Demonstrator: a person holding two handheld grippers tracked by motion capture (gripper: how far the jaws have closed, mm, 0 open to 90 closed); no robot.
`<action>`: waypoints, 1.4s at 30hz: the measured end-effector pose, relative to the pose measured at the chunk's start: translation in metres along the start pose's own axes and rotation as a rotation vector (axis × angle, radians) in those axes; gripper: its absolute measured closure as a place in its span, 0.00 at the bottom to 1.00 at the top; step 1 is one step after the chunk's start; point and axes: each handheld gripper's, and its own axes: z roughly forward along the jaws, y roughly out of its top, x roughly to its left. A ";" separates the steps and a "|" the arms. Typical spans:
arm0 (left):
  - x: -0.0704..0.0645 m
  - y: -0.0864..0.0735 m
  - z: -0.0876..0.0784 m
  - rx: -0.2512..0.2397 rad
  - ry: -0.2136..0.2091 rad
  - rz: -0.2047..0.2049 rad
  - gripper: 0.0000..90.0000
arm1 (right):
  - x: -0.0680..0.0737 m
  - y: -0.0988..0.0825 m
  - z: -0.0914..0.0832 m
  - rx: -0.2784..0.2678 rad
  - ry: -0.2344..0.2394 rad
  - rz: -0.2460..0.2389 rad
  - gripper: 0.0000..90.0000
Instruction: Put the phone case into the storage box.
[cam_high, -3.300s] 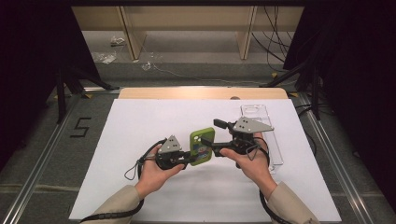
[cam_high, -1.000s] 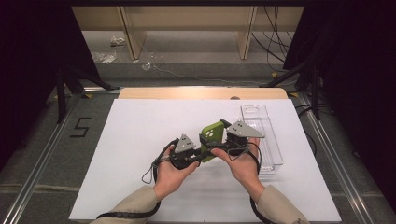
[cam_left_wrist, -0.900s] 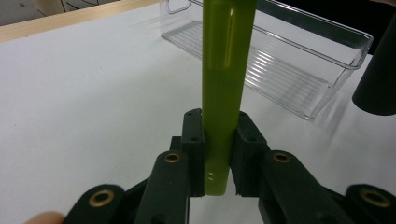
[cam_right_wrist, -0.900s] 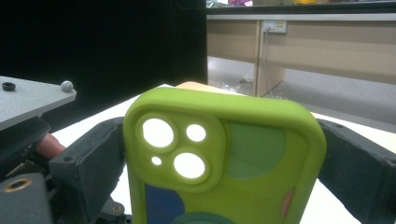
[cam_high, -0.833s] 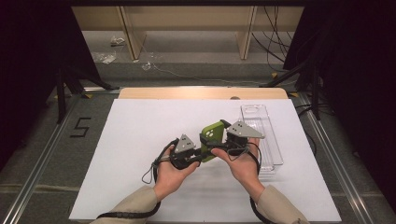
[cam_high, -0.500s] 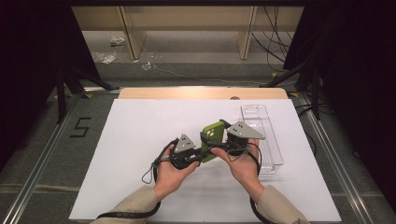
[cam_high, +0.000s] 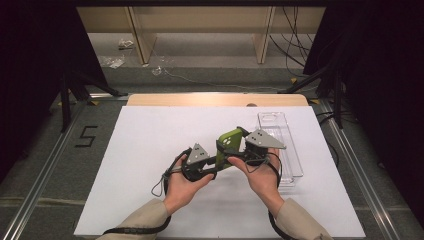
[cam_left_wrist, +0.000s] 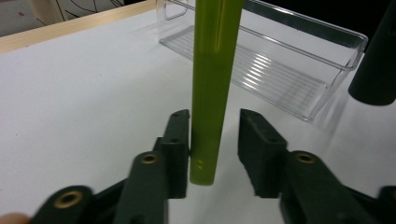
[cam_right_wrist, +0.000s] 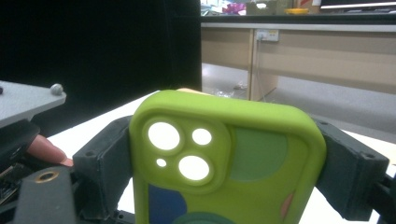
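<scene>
Here, closest to us in the high view, our two hands hold the grippers side by side above the white table (cam_high: 150, 150). Our left gripper (cam_left_wrist: 214, 140) has just been opening: in the left gripper view the green phone case (cam_left_wrist: 212, 84) stands edge-on between its jaws, the left pad brushing or nearly brushing the case and the right pad clearly off it with a gap showing. So that side no longer clamps anything. Our right gripper (cam_right_wrist: 229, 154) has the case (cam_right_wrist: 224, 154) clamped across its width, one jaw on each long edge, with the camera cut-outs facing its lens. In the high view the case (cam_high: 229, 145) sits tilted between the two tools, lifted off the table.

Just beyond our right hand lies the clear plastic tray (cam_high: 295, 165), long and narrow, which looks empty; in the left gripper view its ribbed floor (cam_left_wrist: 261, 65) sits behind the case.

We judge the risks this way. The case is soft and flexible, and with one tool alone gripping its edges it could bow or squirm out and fall onto the table. If our left jaws travel away without clearing the lower edge, they could drag the case askew in the right grip. Lowering it towards the tray at this tilt, a corner might catch the tray's wall and nudge the light tray along the table.
</scene>
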 end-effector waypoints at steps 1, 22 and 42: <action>0.000 0.000 0.000 0.002 0.002 0.002 0.64 | -0.001 0.001 -0.001 -0.006 0.001 0.002 0.18; 0.008 -0.002 -0.019 0.037 0.002 0.061 0.00 | -0.014 0.011 -0.012 -0.038 -0.029 0.018 0.18; 0.021 -0.013 -0.047 0.004 0.020 0.060 0.00 | -0.021 0.016 -0.018 -0.055 -0.052 0.026 0.18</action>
